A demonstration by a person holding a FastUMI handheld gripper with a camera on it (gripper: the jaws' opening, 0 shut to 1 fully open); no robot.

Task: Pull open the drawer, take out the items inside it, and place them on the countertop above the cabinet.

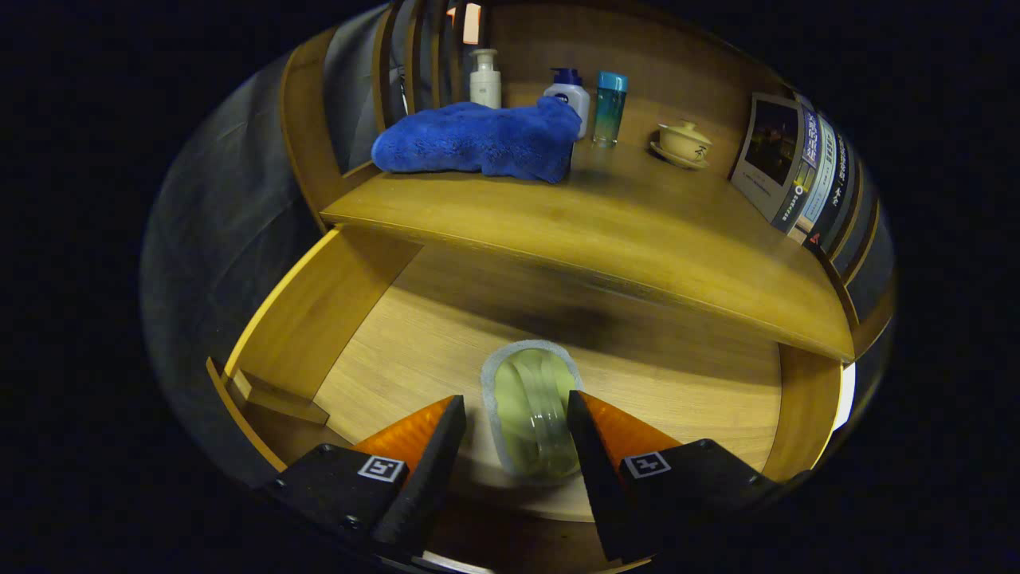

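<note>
Between the fingers: the claw (516, 426) stands spread over the pulled-out drawer, with a clear-lidded container (532, 410) in the gap; the right finger's edge looks to be at the container's side, the left finger stands apart from it, so it is not pinched.
Container: rounded and oblong, with a pale rim and greenish contents under a see-through top, lying flat on the drawer floor.
Drawer: the wooden drawer (319, 319) is open, its left wall running up beside the left finger and a small wooden block set in its near left corner.
Tabletop: the wooden tabletop (637, 231) overhangs the back of the drawer.
On the tabletop, left: a rumpled blue towel (478, 143).
Behind the towel: a white pump bottle (484, 78), a white bottle with a dark blue cap (572, 94) and a teal bottle (610, 108), standing upright near the back panel.
Further right: a cream lidded cup on a saucer (683, 143).
Far right: books (797, 171) stand upright against the side.
</note>
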